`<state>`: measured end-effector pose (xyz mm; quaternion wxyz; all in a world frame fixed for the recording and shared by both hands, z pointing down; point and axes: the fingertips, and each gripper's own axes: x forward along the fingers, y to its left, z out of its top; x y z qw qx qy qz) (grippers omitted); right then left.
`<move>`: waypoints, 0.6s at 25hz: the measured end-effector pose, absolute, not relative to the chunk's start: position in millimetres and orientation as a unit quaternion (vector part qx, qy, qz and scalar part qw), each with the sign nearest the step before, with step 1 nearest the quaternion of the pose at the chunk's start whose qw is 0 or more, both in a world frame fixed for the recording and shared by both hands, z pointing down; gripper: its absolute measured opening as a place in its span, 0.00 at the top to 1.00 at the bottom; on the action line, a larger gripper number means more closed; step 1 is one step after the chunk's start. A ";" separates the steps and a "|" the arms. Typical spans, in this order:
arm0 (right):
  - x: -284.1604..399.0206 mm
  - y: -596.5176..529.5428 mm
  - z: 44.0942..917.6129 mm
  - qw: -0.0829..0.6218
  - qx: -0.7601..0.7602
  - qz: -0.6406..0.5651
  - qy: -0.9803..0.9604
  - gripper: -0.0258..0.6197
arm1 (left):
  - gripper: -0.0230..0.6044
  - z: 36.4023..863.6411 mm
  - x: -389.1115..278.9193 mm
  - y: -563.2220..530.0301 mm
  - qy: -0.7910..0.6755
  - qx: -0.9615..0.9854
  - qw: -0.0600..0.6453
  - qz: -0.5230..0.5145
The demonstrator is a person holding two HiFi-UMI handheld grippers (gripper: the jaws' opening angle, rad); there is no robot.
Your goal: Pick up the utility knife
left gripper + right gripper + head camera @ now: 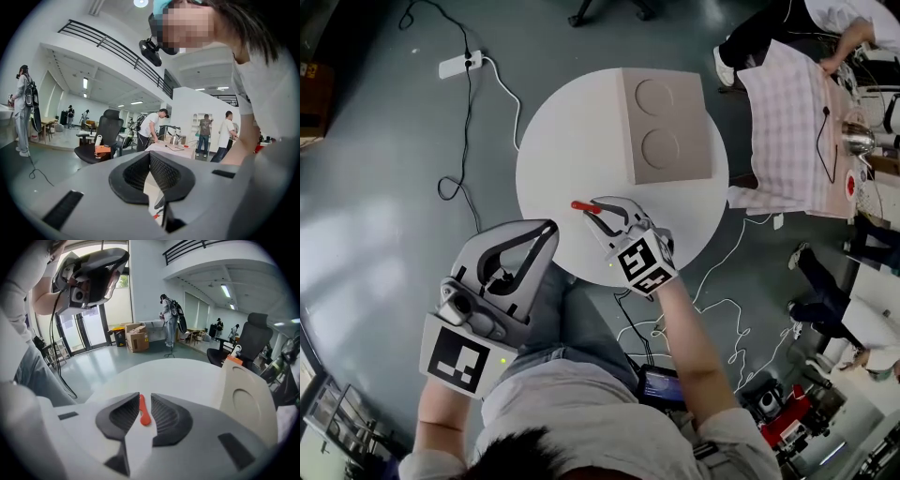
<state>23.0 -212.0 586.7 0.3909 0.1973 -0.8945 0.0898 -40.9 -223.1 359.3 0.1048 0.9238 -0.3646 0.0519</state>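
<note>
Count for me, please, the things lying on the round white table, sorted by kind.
utility knife: 1
beige box: 1
Total: 2

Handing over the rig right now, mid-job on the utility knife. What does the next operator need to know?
Left tongs: shut, empty, held off the near edge of the white table.
Right tongs: low over the table, jaws slightly apart, one on either side of the red utility knife.
Knife: lying on the table, apparently not clamped yet.
Done: knife lined up between the jaws.
Left: close on it and lift.
</note>
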 end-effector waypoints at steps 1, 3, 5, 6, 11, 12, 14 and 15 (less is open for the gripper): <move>20.9 -218.8 591.1 0.398 0.191 0.090 -0.893 0.83 | 0.95 360.1 -44.0 -231.4 -0.365 0.924 0.106 0.052; 16.8 -224.5 601.1 0.414 0.176 0.088 -0.889 0.82 | 0.95 363.4 -49.5 -240.6 -0.365 0.923 0.110 0.052; 13.1 -224.2 612.0 0.429 0.163 0.088 -0.884 0.82 | 0.95 368.1 -54.4 -244.1 -0.365 0.923 0.113 0.053; 11.3 -223.3 616.5 0.435 0.159 0.087 -0.882 0.82 | 0.95 369.9 -56.7 -244.9 -0.365 0.923 0.114 0.054; 8.6 -220.7 622.0 0.430 0.159 0.093 -0.884 0.82 | 0.95 373.3 -61.2 -246.0 -0.365 0.922 0.117 0.052; 8.6 -220.4 622.8 0.429 0.158 0.093 -0.884 0.82 | 0.95 374.6 -61.0 -246.3 -0.366 0.922 0.117 0.052; 8.7 -219.9 624.8 0.429 0.156 0.091 -0.885 0.82 | 0.95 377.5 -60.3 -246.8 -0.366 0.922 0.119 0.050; 8.7 -219.9 625.5 0.430 0.157 0.091 -0.885 0.82 | 0.95 378.7 -59.8 -247.0 -0.365 0.922 0.119 0.050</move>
